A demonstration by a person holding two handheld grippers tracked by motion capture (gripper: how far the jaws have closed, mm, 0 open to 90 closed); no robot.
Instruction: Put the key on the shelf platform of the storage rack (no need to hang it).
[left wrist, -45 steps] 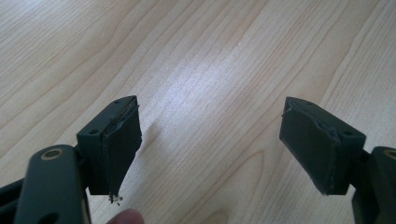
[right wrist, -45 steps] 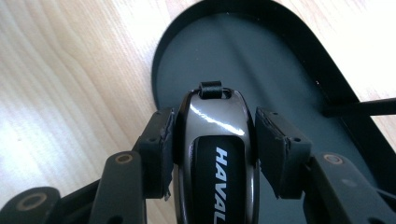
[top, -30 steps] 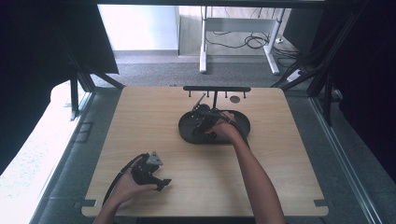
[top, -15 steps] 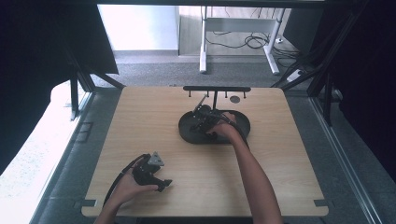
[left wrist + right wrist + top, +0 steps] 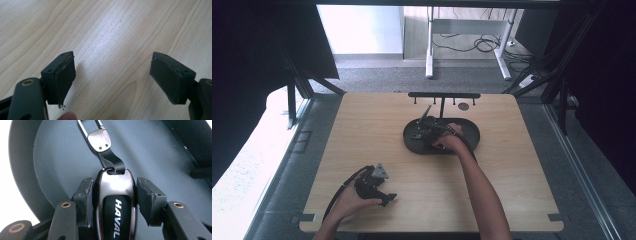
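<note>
Two hand-held grippers in use: right hand-held gripper pinches the car key fob over the dark oval tray; left hand-held gripper rests spread over bare bench. Step judged: setting fob into tray. Next: lower, then release.

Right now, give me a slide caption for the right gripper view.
Right tool clamped on a HAVAL car key fob, strap and metal clasp trailing over the dark oval tray.
</note>
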